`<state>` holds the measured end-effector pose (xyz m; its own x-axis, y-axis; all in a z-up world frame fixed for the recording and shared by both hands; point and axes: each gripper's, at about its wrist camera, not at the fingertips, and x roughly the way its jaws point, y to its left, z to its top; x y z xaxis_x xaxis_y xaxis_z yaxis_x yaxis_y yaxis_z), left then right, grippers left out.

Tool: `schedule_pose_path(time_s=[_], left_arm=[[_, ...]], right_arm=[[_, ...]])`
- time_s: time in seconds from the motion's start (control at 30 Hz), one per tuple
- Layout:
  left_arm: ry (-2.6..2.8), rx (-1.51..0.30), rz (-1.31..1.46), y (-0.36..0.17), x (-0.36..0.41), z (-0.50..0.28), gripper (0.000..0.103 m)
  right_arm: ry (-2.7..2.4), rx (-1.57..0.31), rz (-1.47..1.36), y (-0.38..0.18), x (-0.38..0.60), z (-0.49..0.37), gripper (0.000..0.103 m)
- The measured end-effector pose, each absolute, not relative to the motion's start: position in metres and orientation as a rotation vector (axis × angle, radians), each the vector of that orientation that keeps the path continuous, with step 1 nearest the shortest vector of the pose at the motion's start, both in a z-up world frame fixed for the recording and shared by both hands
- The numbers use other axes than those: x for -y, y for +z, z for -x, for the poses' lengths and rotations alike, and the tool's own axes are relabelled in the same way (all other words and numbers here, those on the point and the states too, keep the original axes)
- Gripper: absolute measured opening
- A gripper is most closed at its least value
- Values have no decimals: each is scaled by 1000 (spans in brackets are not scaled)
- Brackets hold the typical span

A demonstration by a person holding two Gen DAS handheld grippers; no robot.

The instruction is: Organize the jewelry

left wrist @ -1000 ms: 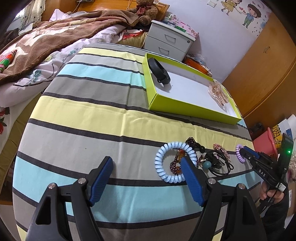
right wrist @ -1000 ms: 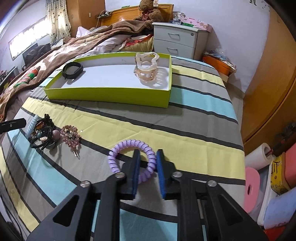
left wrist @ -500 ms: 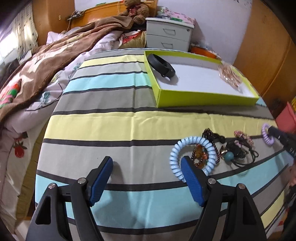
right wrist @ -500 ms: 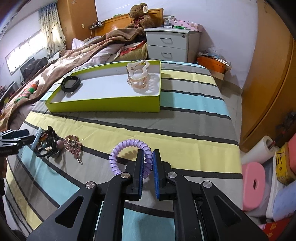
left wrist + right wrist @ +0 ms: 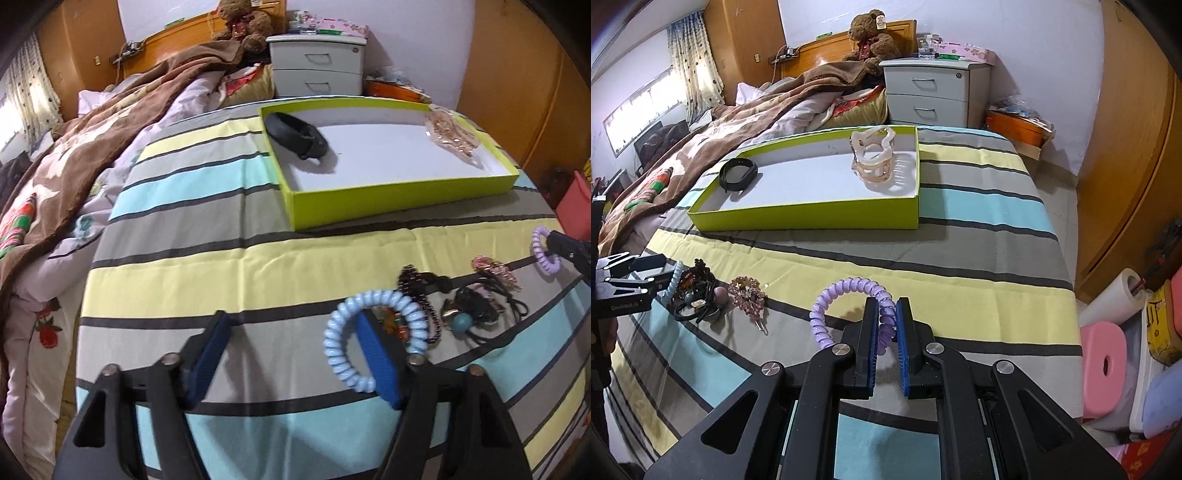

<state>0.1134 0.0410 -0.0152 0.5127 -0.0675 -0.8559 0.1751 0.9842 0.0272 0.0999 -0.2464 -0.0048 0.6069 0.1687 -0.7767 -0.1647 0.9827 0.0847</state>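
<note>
Since a second ago the left gripper [image 5: 291,354] has slid right; its closing jaws now straddle the blue spiral hair tie [image 5: 373,338], not yet pinched, at five o'clock on the striped bedspread [image 5: 258,258]. The right gripper [image 5: 886,332] clamps the purple spiral hair tie [image 5: 846,306]. Closing could snag the beaded bracelet [image 5: 417,291] at the blue tie's two o'clock.

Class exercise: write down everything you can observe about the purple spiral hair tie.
The purple spiral hair tie is a pale lilac coil of glossy, plastic-looking loops closed into a ring. The right gripper is shut on its right side, its blue pads pinching a few coils. The ring stands tilted above the striped bedspread; whether its lower edge touches the cloth is unclear. It sits right of the pile of loose hair accessories, apart from them.
</note>
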Motion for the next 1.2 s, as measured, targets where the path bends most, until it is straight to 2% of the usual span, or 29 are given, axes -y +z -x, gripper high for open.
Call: schedule_pose_path(time_s=[0.1,0.17,0.4,0.53,0.6,1.2], left_arm=[[-159,-1013,-123,-15,-37,-114,61],[-192,-1012,-121,-14,-34,-114,47],[-205,-1003,-140,-11,-27,-114,30],[-181,-1002,-141,-10,-30,-115,14],[-178,-1004,-128,-10,-33,-116,11],[-133,-962,-63,9,-48,-111,10]], right_arm=[[191,-902,-17,-6,248,-100,10],[189,-903,-18,-6,248,-100,10],[191,-900,-21,-6,246,-100,10],[189,-898,-20,-5,247,-98,10],[188,-897,-21,-5,247,-98,10],[187,-853,-15,13,242,-96,10]])
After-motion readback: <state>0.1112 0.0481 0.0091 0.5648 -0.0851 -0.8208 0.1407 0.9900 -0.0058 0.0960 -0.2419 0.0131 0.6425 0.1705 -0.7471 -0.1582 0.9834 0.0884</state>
